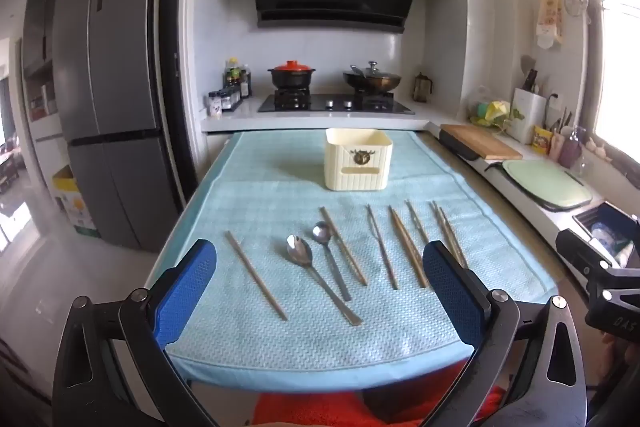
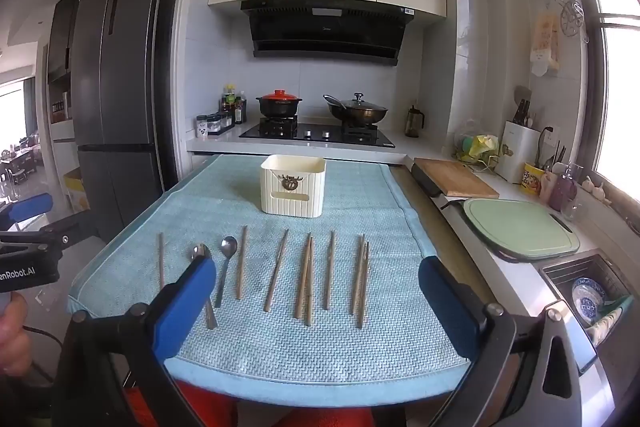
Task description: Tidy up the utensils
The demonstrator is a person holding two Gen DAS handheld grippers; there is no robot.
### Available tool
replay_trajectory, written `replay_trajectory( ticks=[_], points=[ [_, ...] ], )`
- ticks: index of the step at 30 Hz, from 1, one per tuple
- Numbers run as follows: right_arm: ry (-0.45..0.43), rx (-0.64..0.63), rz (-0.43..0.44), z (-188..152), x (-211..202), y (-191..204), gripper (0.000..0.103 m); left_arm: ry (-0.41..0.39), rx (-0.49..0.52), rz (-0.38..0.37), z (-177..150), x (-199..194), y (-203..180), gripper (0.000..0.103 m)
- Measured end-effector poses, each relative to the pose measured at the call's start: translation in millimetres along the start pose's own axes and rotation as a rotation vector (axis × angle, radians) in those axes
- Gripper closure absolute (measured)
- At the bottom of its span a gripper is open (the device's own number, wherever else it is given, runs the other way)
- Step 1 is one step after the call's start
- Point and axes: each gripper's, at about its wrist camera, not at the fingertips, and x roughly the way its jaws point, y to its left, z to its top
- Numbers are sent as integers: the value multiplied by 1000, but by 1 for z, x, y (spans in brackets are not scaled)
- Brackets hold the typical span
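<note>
Both the left gripper (image 1: 320, 267) and the right gripper (image 2: 318, 279) hover wide apart and empty over the table's near edge. Chopsticks (image 2: 308, 279) and two spoons (image 1: 320, 263) lie in a row across the blue towel (image 1: 280, 339); the cream holder (image 2: 293, 185) stands upright near the far edge.

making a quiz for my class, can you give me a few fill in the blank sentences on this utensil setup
1. The number of metal spoons lying among the chopsticks is ____.
2. The utensils lie on a cloth whose colour is light ____.
3. The cream holder stands on the side of the utensils nearer the ____.
4. The jaws of both the left gripper and the right gripper are ____.

Missing words: two; blue; stove; open
</note>
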Motion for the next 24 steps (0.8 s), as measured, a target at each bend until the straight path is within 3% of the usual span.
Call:
replay_trajectory(
  ticks=[8, 24],
  points=[
    [-5, 5, 3, 0, -2, 1, 0, -4, -2, 4, -3, 10, 13, 0],
    [-27, 19, 8, -1, -3, 1, 0, -17, 14, 26, -8, 0, 3, 0]
  ],
)
